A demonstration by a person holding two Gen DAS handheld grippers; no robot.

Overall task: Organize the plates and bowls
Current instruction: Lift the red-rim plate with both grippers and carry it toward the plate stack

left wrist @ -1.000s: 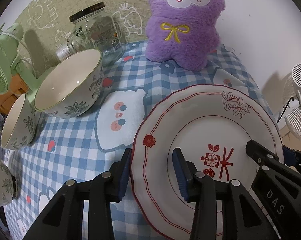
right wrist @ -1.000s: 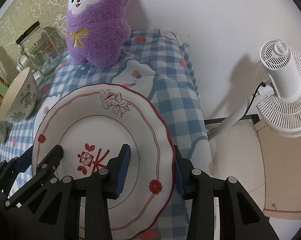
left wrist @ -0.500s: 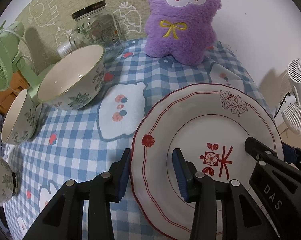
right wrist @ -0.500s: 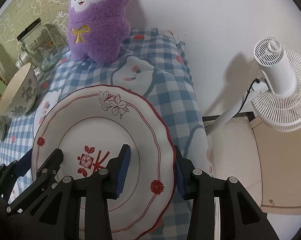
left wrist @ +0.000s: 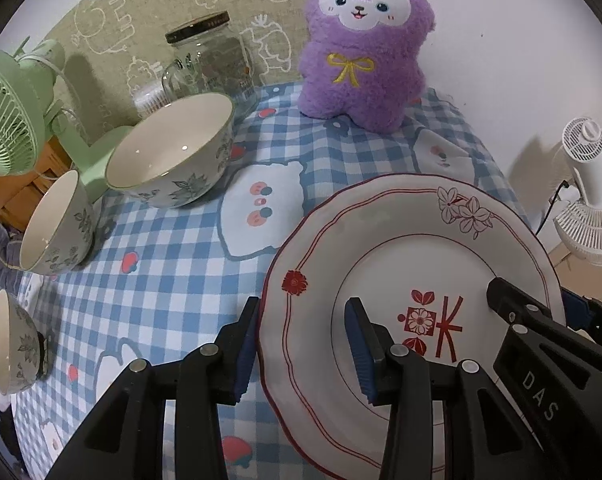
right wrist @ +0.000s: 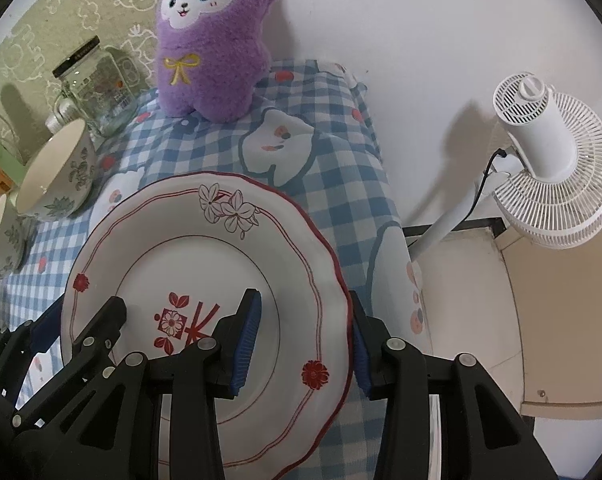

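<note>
- Both grippers pinch one plate (left wrist: 413, 264) by opposite edges: the left gripper (left wrist: 305, 344) has its jaws astride the plate's left rim, one pad under the edge and one on the upper face.
- Right gripper (right wrist: 301, 344) clamps the right rim the same way, inner pad on the face, outer pad outside the edge.
- The plate hangs between them above the checked tablecloth (left wrist: 173, 280), tilted, its flower print on the far side.
- Three bowls, the large bowl (left wrist: 173, 152), a middle bowl (left wrist: 57, 224) and a small bowl (left wrist: 13, 348), lie well to the plate's left, nearer the left gripper, so I judge any carry toward them leads leftward.
- Readable writing: "DAS" on the right gripper's body in the left view; the jar (left wrist: 213, 64) label is too blurred to read.
</note>
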